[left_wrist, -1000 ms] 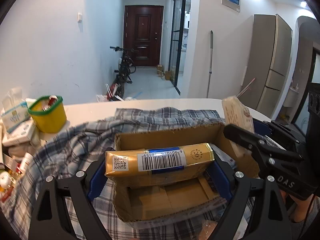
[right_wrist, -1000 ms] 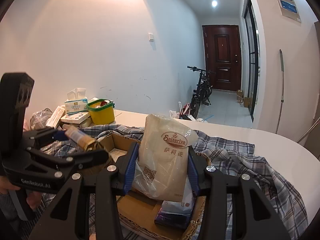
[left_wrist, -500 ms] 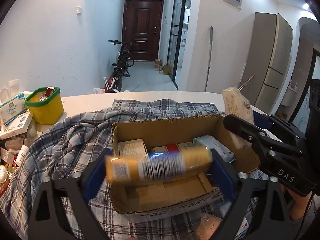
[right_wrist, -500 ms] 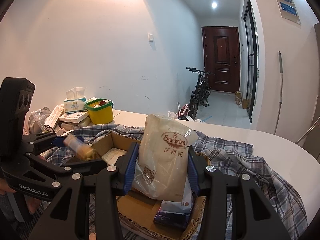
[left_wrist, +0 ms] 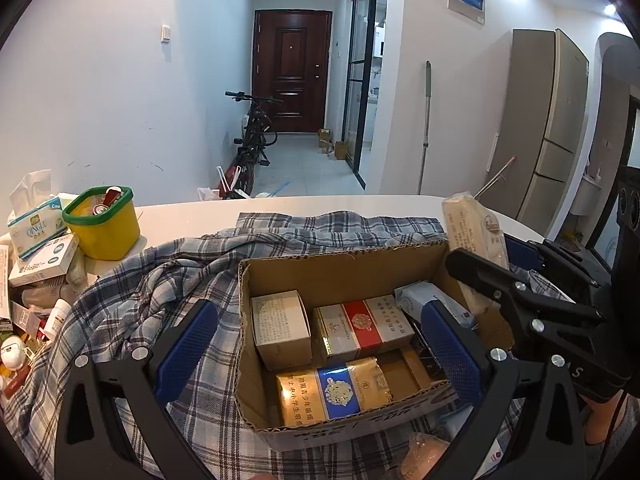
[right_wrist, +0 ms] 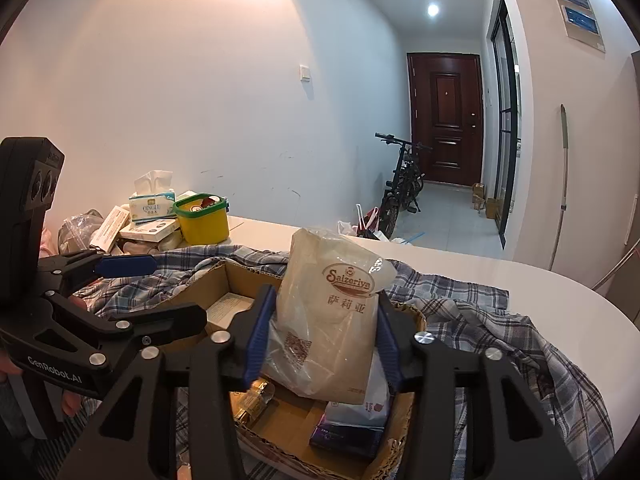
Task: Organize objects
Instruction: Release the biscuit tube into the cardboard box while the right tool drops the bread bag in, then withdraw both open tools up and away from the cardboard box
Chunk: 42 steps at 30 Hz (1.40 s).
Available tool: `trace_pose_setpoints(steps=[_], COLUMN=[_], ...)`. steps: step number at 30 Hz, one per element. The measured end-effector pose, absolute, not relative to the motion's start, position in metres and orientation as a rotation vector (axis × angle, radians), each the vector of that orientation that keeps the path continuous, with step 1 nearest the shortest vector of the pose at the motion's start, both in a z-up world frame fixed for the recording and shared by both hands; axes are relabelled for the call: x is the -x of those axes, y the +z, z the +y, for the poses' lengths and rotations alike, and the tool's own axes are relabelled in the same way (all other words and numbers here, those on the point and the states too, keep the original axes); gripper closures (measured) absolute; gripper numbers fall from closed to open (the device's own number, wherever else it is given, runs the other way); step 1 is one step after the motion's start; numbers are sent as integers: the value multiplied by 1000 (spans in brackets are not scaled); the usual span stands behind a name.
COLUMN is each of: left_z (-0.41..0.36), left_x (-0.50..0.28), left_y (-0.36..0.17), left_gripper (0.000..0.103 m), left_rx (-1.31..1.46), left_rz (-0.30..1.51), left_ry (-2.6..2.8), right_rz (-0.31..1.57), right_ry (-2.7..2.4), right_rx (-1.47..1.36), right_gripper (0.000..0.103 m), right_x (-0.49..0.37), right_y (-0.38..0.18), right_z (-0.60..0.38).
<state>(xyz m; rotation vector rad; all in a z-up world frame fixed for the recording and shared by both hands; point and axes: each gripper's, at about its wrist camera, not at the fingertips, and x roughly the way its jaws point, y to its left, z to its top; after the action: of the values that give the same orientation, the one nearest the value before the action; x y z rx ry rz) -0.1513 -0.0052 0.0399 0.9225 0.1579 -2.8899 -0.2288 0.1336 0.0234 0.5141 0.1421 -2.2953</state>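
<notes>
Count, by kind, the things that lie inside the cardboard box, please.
Cartons: 2, gold-blue carton and red-white carton
White box: 1
Pale blue pack: 1
Dark pack, partly hidden: 1
Total: 5 in view

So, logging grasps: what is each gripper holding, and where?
Left gripper: nothing, jaws open above the cardboard box. Right gripper: cream Saizeriya plastic bag, between its just-opening jaws at mid-height.

- Your far wall: dark red door (left_wrist: 292, 72), bicycle (left_wrist: 252, 140) leaning at the corridor's left side.
- Your right: tall fridge (left_wrist: 548, 120); mop handle (left_wrist: 425, 128) upright against the white wall.
</notes>
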Motion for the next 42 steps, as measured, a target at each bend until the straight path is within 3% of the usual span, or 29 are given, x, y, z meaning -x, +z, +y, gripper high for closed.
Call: trace_pose_setpoints(steps=[4, 13, 20, 30, 42], left_z=[-7, -15, -14, -1, -3], left_x=[150, 146, 145, 144, 80], left_y=[42, 45, 47, 56, 132], left_gripper=[0, 0, 0, 0, 0], left_rx=[-905, -879, -867, -827, -518], left_rz=[171, 215, 211, 135, 124], left_ry=[-2897, -2901, -2919, -2982, -3098], right_rz=[162, 154, 138, 249, 231], right_ry=[-2326, -2367, -2398, -2399, -2434], right_rx=[-503, -509, -506, -493, -311], right_gripper=[31, 10, 0, 0, 0], right_x=[227, 227, 227, 218, 154], right_y=[24, 24, 25, 31, 113], right_z=[133, 137, 144, 134, 183])
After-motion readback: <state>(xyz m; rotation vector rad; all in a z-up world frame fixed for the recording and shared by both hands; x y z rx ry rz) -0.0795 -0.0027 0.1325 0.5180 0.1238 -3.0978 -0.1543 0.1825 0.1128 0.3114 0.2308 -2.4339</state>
